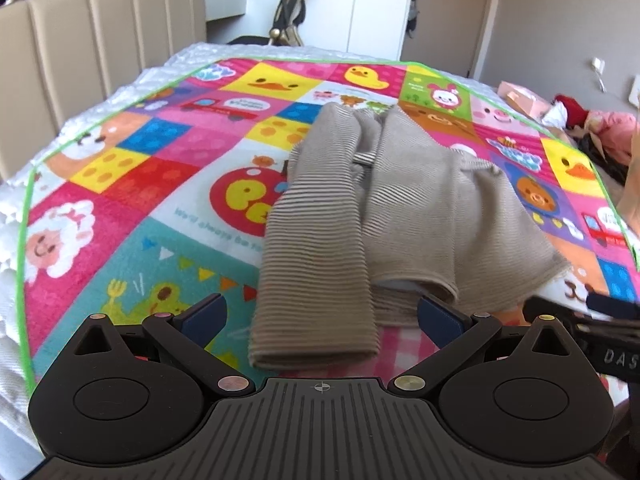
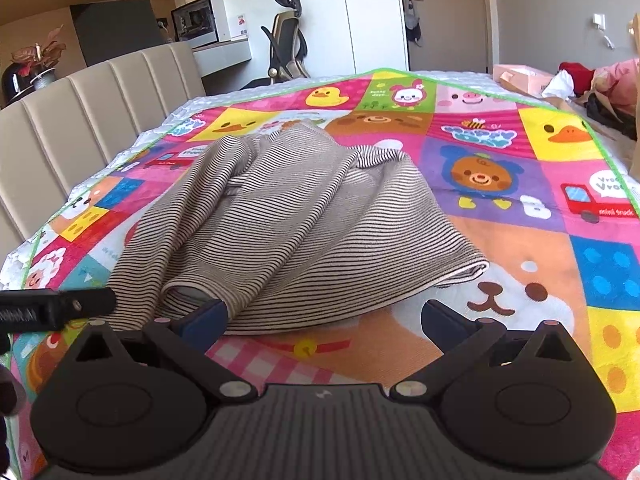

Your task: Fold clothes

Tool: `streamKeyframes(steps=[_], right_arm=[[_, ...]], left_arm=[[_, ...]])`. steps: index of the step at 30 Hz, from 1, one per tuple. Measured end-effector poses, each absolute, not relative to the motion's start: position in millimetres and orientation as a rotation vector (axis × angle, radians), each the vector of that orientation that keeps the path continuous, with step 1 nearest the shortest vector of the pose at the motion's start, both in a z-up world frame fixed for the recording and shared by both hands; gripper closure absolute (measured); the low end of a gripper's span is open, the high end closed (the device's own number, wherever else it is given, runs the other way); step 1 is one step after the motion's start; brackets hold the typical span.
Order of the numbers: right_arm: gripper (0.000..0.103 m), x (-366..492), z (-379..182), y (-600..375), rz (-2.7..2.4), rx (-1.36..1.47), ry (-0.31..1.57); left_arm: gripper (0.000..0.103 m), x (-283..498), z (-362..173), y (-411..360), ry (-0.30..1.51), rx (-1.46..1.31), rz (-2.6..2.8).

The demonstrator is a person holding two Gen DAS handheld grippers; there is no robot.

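Note:
A beige garment with thin dark stripes lies partly folded on a bright cartoon-print blanket. Its near folded sleeve end sits between the fingers of my left gripper, which stands open just short of it. In the right wrist view the same striped garment spreads to the upper left. My right gripper is open at its near hem, with the left finger touching the cloth edge. The other gripper shows at the left edge.
The blanket covers a white quilted bed with a beige padded headboard on the left. A pile of clothes and a pink box lie at the far right. An office chair and desk stand beyond the bed.

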State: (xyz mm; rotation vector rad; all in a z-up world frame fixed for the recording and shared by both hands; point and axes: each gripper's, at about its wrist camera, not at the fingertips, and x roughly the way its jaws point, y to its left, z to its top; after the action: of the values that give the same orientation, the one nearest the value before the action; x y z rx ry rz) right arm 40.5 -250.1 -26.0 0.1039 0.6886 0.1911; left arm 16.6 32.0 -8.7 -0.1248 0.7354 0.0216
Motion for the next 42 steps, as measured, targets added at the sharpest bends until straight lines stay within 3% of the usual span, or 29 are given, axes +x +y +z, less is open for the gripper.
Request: streamKeyframes(steps=[4,11,21,26,29,35,42], right_arm=[[0.0,63.8,-29.9,-262.9,0.177,0.118,0.676],[0.0,144.0,-23.0,-297.0,0.064,0.013,0.704],[0.0,200.1,83.7,-350.5,0.098,0.154,0.684],[0.0,193.7,113.9,-338.1,0.129,0.15,0.671],[0.0,196.1,96.9,-324.4,0.176,0.153,0.722],[0.0,233.6,-2.8,-290.9,0.228,0.123,0.92],[0.0,249.4,-70.6,-258.8,0.3,0.061,0.926]], left_arm=[[0.0,31.6,-3.9,57.3,0.669,-0.112,0.061],[0.0,87.4,31.2,119.1,0.745,-0.196,-0.034],[0.0,126.6,141.1,153.4,0.693,-0.143,0.012],[0.0,116.8,193.2,171.3,0.518,-0.043,0.097],[0.0,111.4,195.8,182.9,0.491,0.003,0.164],[0.0,84.9,165.0,200.5,0.583,0.109,0.339],[0.0,44.3,160.5,197.9,0.697,0.59,0.507]])
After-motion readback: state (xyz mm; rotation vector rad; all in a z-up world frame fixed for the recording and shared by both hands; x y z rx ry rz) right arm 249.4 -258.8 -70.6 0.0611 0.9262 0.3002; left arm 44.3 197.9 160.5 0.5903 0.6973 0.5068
